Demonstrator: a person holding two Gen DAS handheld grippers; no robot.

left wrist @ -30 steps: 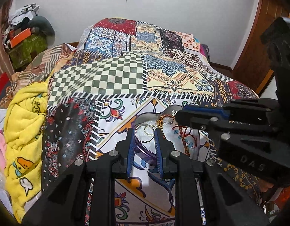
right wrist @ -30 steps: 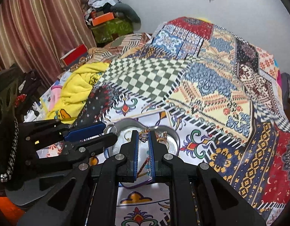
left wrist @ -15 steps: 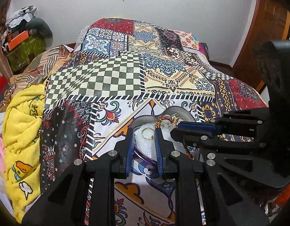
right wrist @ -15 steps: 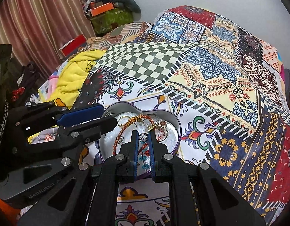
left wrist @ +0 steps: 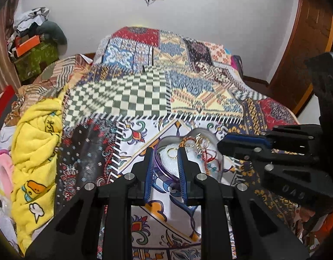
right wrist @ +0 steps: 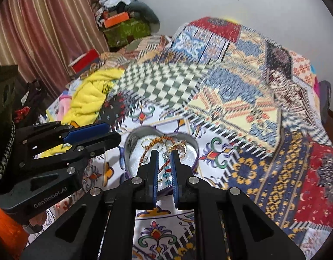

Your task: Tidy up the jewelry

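Right wrist: right gripper (right wrist: 164, 151) parted over heart tin (right wrist: 131, 139) — jewelry inside.

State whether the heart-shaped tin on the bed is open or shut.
Open: the heart-shaped tin has no lid on it, and its white lining and tangled jewelry lie exposed.

Heart-shaped tin (right wrist: 131, 138) on bedspread (right wrist: 242, 99), near bed's front edge. Jewelry tangle (right wrist: 164, 145) inside tin. Left gripper (left wrist: 165, 149) at tin's left side, right gripper (right wrist: 164, 152) over its front. Towel (left wrist: 34, 143) on bed's left edge. Boxes (left wrist: 33, 58) behind, left corner.
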